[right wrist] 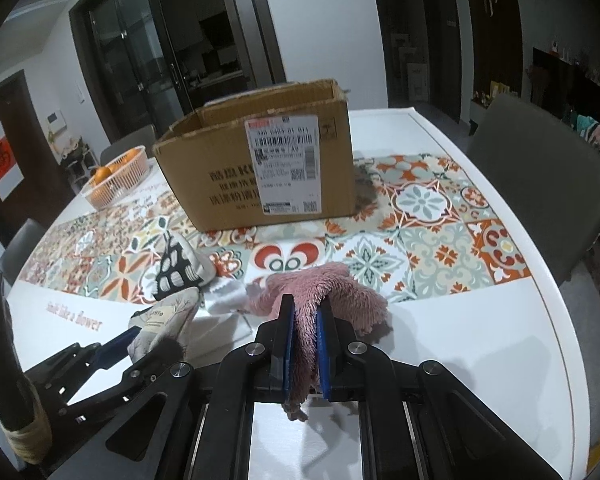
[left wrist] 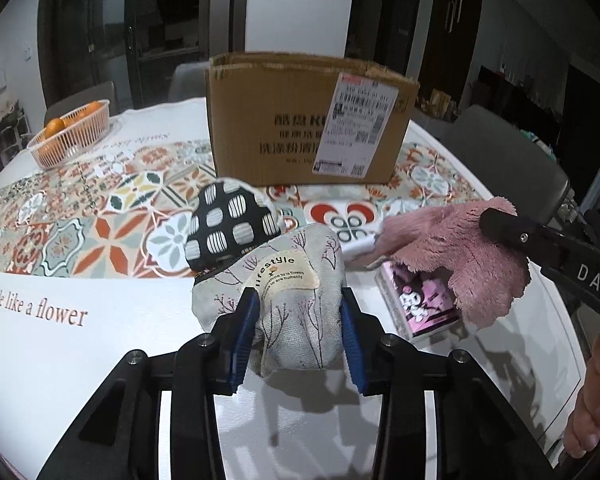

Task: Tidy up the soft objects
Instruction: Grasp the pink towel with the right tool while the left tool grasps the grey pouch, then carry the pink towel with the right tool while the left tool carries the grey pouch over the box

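Blue-padded fingers of the left gripper [left wrist: 298, 336] are squeezing the grey printed pouch [left wrist: 284, 296] from both sides, the jaws clamped on its lower body so the fabric is bulging above them and the "lifestyle" label is facing up; gripping low like this is probably keeping the limp bag from folding over. Just behind it, the black-and-white patterned pouch [left wrist: 232, 222] is leaning against the grey one's top. Off to the right, the right gripper [right wrist: 305, 344] is pinching the pink fluffy cloth [right wrist: 332, 292], its jaws closed on a gathered fold so the rest is draping forward over the white table [right wrist: 460, 340]. Under that cloth, a small pink cartoon-printed packet [left wrist: 416, 304] is lying flat, partly covered. Beyond both hands, the open cardboard box [left wrist: 308, 120] is standing on the tiled runner [left wrist: 100, 216], likely the place where the soft things are being collected, since its top is open toward both grippers. Further left, a basket of oranges [left wrist: 72, 132] is sitting well apart from the work.
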